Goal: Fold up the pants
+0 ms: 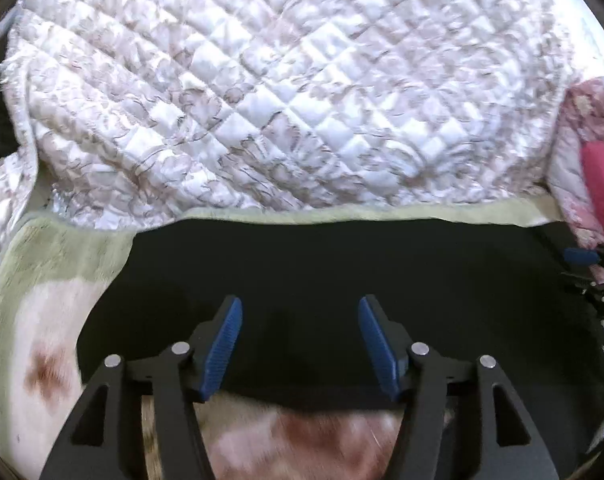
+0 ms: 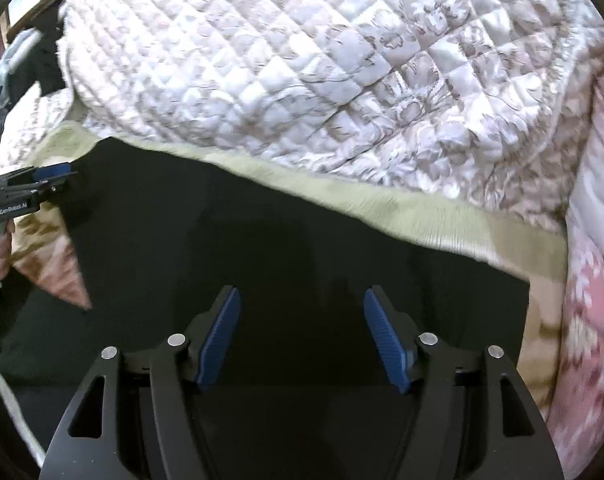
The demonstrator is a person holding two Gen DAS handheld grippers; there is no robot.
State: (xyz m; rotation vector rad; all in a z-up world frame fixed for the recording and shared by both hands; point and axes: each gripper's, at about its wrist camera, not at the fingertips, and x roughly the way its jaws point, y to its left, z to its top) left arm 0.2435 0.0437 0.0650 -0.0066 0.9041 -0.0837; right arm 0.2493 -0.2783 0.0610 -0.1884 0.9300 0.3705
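The black pants (image 1: 322,264) lie flat on a pale green and pink blanket (image 1: 46,264), spread wide across the lower half of both views. My left gripper (image 1: 300,340) is open and empty, its blue pads (image 1: 222,348) hovering over the pants' near edge. My right gripper (image 2: 300,336) is open and empty above the pants (image 2: 282,248). The left gripper also shows at the left edge of the right wrist view (image 2: 42,184). The right gripper shows at the right edge of the left wrist view (image 1: 586,264).
A white quilted floral bedspread (image 1: 282,92) lies bunched just behind the pants, also filling the top of the right wrist view (image 2: 322,72). A pink floral cover (image 2: 594,280) lies to the right. Dark items (image 2: 42,60) sit at the far left.
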